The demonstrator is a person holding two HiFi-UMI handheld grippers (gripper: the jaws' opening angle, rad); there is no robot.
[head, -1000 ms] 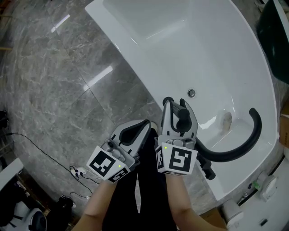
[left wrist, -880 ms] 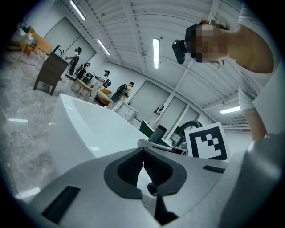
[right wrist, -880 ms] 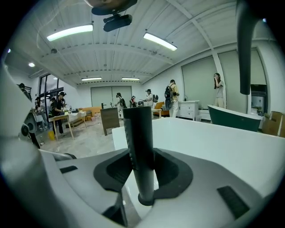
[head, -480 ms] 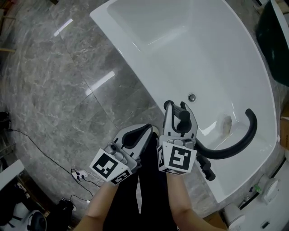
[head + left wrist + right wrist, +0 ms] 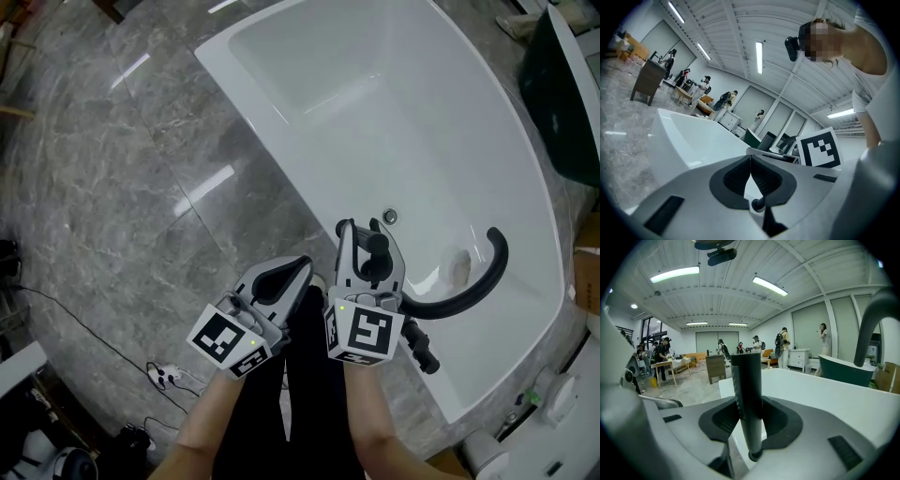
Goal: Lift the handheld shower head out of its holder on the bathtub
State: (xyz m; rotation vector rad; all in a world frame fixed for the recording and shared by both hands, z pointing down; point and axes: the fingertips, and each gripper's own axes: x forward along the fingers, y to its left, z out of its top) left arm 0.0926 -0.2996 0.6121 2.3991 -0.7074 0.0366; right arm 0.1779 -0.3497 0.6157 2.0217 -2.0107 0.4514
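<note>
My right gripper [image 5: 371, 242] is shut on the dark, upright handle of the shower head [image 5: 378, 247], held above the near rim of the white bathtub [image 5: 251, 98]. In the right gripper view the handle [image 5: 747, 394] stands pinched between the two ribbed pads [image 5: 723, 423] of the right gripper [image 5: 749, 417]. Its black hose [image 5: 476, 283] curves from the gripper out over the tub's right end. My left gripper [image 5: 296, 270] hovers just left of the right one, shut with nothing in it; its pads [image 5: 761, 178] meet in the left gripper view.
A round chrome fitting [image 5: 390, 217] sits on the tub wall beyond the grippers. A dark green tub [image 5: 561, 103] stands at the top right. White fittings [image 5: 555, 397] lie at the lower right. A cable with a white plug [image 5: 166, 376] runs over the grey marble floor [image 5: 112, 187].
Both grippers have risen a little, the right one taking the shower head with it. The hose's curve has drawn in to the left over the tub.
</note>
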